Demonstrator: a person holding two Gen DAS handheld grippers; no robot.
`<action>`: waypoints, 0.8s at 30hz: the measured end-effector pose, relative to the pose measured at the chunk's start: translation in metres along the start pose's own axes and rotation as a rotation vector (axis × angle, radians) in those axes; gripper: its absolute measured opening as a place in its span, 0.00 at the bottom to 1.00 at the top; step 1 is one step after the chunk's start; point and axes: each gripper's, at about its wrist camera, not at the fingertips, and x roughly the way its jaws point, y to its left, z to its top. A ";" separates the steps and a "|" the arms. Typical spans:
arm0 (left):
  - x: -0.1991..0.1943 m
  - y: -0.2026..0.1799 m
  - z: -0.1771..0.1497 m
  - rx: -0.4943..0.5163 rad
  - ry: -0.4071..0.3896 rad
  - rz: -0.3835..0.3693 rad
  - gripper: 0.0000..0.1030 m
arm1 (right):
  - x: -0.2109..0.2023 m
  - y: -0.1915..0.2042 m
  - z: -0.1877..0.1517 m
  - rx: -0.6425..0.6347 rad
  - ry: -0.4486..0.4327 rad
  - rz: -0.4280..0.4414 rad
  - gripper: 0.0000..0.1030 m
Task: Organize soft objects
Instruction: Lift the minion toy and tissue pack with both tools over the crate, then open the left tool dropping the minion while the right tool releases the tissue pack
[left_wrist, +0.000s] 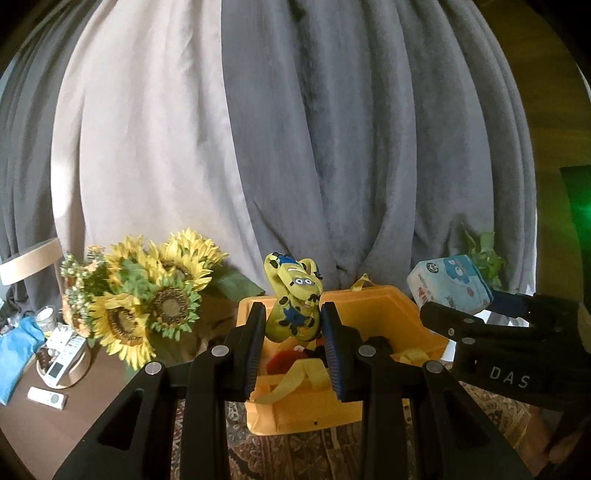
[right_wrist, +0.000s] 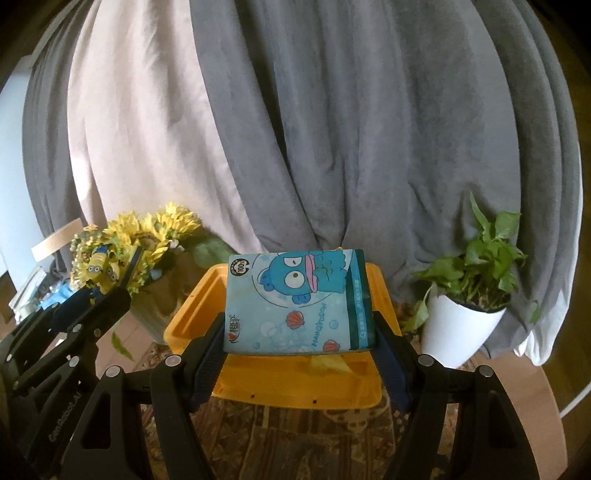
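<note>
My left gripper (left_wrist: 293, 332) is shut on a yellow minion soft toy (left_wrist: 295, 299) and holds it above the open orange storage box (left_wrist: 413, 314). Inside the box lie a red soft item (left_wrist: 282, 360) and yellow straps. My right gripper (right_wrist: 299, 343) is shut on a light blue tissue pack (right_wrist: 295, 302) with a cartoon fish print, held over the same orange box (right_wrist: 295, 384). The tissue pack also shows in the left wrist view (left_wrist: 448, 282), and the minion toy in the right wrist view (right_wrist: 101, 267).
A sunflower bouquet (left_wrist: 147, 295) stands left of the box. A round tray with small items (left_wrist: 62, 354) and a white remote (left_wrist: 48, 397) lie on the brown table. A potted green plant (right_wrist: 469, 295) stands right. Grey and beige curtains hang behind. A patterned rug lies below.
</note>
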 end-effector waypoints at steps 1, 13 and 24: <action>0.006 0.000 0.001 0.001 0.007 -0.001 0.30 | 0.005 -0.001 0.002 0.001 0.004 0.000 0.71; 0.083 0.013 0.006 0.024 0.082 0.008 0.30 | 0.079 -0.019 0.017 0.024 0.081 0.006 0.71; 0.140 0.007 0.000 0.055 0.167 0.024 0.30 | 0.141 -0.035 0.015 0.039 0.209 -0.004 0.71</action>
